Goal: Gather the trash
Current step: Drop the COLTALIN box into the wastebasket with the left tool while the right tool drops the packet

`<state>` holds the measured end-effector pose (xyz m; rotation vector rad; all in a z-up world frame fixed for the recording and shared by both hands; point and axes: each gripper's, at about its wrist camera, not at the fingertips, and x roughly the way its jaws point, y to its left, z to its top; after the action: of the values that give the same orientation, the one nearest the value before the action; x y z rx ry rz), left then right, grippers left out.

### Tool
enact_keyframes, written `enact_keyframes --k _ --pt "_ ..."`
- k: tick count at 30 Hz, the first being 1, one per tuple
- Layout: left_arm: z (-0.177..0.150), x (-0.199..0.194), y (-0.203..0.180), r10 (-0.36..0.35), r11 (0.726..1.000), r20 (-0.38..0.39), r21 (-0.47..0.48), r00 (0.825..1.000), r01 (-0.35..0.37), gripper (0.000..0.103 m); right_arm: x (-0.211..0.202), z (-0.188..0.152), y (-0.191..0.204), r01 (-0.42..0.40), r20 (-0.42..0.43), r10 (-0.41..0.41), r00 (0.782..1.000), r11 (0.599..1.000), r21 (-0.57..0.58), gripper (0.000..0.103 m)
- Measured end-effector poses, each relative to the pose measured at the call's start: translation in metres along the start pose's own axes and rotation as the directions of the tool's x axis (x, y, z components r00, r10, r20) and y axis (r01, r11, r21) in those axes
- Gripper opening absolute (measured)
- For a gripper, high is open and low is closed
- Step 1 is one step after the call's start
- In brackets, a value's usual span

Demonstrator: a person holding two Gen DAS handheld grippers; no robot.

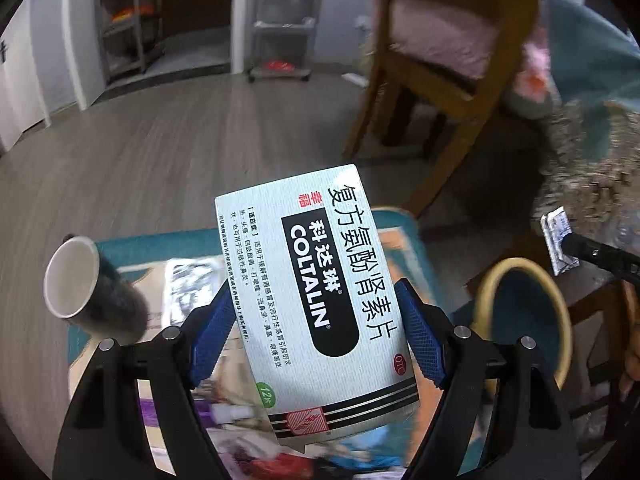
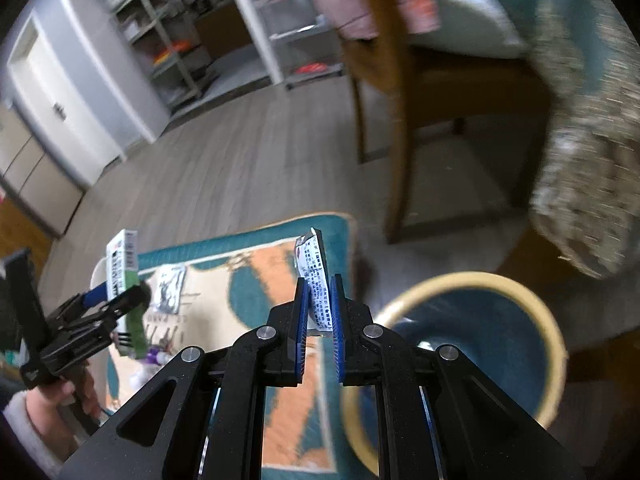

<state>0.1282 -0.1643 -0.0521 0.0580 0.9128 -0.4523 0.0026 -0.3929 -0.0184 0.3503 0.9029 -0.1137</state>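
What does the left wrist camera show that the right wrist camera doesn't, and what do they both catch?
Only the left wrist view shows the printed COLTALIN face of the medicine box and a dark paper cup lying tipped on the floor. Only the right wrist view shows the white cabinet doors and the person's hand on the left gripper's handle. Both show the left gripper shut on the box, the right gripper shut on a folded leaflet, the round teal bin, the patterned rug, the wooden chair and the shelving.
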Motion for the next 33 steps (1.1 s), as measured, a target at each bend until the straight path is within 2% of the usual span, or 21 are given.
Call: enact_keyframes --k 4,6,9,10,12,13,14,18,20,22,25,28,33 --pt "-0.001 -0.008 -0.044 -0.105 0.993 0.010 0.061 0.994 0.104 0.077 -0.035 -0.011 -0.040 0.056 0.039 -0.059 0.997 0.996 0.071 0.012" --pt "-0.007 -0.009 -0.076 -0.157 0.981 -0.010 0.116 0.988 0.157 0.077 -0.045 -0.017 -0.058 0.086 0.044 -0.090 0.995 0.991 0.102 0.012" --pt "-0.023 -0.003 -0.123 -0.267 0.940 -0.066 0.200 0.961 0.275 0.077 -0.047 -0.028 -0.086 0.142 0.006 -0.144 0.990 0.981 0.133 0.012" --pt "-0.025 -0.002 -0.133 -0.283 0.931 -0.081 0.216 0.956 0.294 0.077 -0.045 -0.032 -0.095 0.166 -0.015 -0.166 0.986 0.976 0.139 0.012" --pt "-0.039 0.008 -0.161 -0.328 0.898 -0.130 0.264 0.936 0.352 0.077 -0.040 -0.036 -0.110 0.203 -0.056 -0.196 0.979 0.967 0.153 0.012" --pt "-0.045 0.016 -0.177 -0.357 0.873 -0.165 0.290 0.919 0.391 0.077 -0.035 -0.039 -0.118 0.222 -0.088 -0.211 0.974 0.963 0.154 0.012" --pt "-0.049 0.021 -0.187 -0.367 0.861 -0.181 0.306 0.913 0.406 0.078 -0.032 -0.041 -0.122 0.231 -0.100 -0.218 0.971 0.961 0.153 0.012" --pt "-0.057 0.041 -0.230 -0.355 0.829 -0.203 0.383 0.913 0.407 0.080 -0.020 -0.049 -0.140 0.225 -0.141 -0.202 0.969 0.957 0.180 0.013" --pt "-0.058 0.050 -0.242 -0.344 0.823 -0.224 0.395 0.912 0.408 0.086 -0.019 -0.050 -0.146 0.224 -0.159 -0.194 0.968 0.953 0.203 0.016" --pt "-0.058 0.055 -0.250 -0.317 0.823 -0.224 0.418 0.921 0.385 0.088 -0.016 -0.050 -0.149 0.231 -0.161 -0.199 0.967 0.950 0.211 0.032" --pt "-0.061 0.056 -0.251 -0.314 0.823 -0.226 0.420 0.922 0.383 0.089 -0.019 -0.045 -0.145 0.208 -0.137 -0.183 0.974 0.956 0.204 0.038" --pt "-0.061 0.045 -0.237 -0.312 0.828 -0.214 0.416 0.926 0.375 0.089 -0.022 -0.044 -0.141 0.190 -0.126 -0.168 0.978 0.963 0.190 0.040" --pt "-0.050 0.026 -0.207 -0.307 0.854 -0.185 0.380 0.934 0.356 0.089 -0.023 -0.037 -0.125 0.163 -0.103 -0.149 0.984 0.976 0.144 0.043"
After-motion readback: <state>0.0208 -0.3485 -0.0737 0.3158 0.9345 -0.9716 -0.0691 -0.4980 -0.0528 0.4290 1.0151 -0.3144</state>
